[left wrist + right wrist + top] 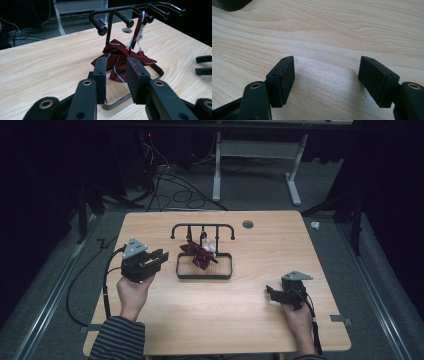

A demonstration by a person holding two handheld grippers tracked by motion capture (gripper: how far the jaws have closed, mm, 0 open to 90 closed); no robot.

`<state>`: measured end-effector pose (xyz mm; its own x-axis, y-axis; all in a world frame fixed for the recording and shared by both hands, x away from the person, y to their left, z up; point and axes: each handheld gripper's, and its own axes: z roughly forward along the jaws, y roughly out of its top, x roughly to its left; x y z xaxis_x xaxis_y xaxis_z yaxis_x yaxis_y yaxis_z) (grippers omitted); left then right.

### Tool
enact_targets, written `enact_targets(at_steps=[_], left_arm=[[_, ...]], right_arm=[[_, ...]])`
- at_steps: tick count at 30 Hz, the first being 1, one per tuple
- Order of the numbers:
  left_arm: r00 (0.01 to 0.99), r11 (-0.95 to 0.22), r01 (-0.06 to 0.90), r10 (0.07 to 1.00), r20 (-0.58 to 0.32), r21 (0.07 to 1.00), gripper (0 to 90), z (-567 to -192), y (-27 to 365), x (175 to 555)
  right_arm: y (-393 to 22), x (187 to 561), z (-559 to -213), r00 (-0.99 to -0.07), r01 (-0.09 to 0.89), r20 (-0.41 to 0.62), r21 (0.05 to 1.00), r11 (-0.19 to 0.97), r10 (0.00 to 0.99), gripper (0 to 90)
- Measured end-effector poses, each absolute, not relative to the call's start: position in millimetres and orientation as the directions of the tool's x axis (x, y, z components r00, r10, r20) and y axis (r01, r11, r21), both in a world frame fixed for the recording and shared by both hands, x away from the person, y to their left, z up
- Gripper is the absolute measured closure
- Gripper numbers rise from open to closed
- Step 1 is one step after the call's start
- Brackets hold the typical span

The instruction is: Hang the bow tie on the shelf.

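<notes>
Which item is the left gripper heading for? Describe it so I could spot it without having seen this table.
On the wooden table, look for the black hook rack standing in a black-rimmed tray near the middle. Hanging from one of its pegs by a white strap is a dark red bow tie with thin pale stripes. It is the only cloth and the only coloured item there.

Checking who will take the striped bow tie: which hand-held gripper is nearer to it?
Left. The left hand-held gripper hovers just left of the bow tie, jaws pointing at it; the right hand-held gripper sits far off near the table's right edge.
</notes>
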<state>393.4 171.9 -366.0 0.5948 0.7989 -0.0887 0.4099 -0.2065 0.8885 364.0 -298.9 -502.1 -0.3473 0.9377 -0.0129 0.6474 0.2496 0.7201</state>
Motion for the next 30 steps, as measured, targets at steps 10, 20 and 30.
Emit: enact_targets(at_steps=[10, 20, 30], left_arm=[[0.584, -0.193, 0.420, 0.806, -0.101, 0.887, 70.2, -371.4, 178.6, 388.0], [0.568, -0.180, 0.436, 0.815, -0.114, 0.882, 70.1, -378.1, 187.5, 382.1], [0.547, -0.166, 0.459, 0.827, -0.131, 0.873, 70.0, -388.0, 195.4, 378.1]], right_arm=[[-298.9, 364.0, -502.0, -0.347, 0.648, -0.013, 0.720, 0.250, 0.938, 30.7], [-298.9, 364.0, -502.1, -0.347, 0.647, -0.013, 0.720, 0.249, 0.938, 30.7], [-298.9, 364.0, -502.1, -0.347, 0.647, -0.012, 0.720, 0.249, 0.938, 30.7]])
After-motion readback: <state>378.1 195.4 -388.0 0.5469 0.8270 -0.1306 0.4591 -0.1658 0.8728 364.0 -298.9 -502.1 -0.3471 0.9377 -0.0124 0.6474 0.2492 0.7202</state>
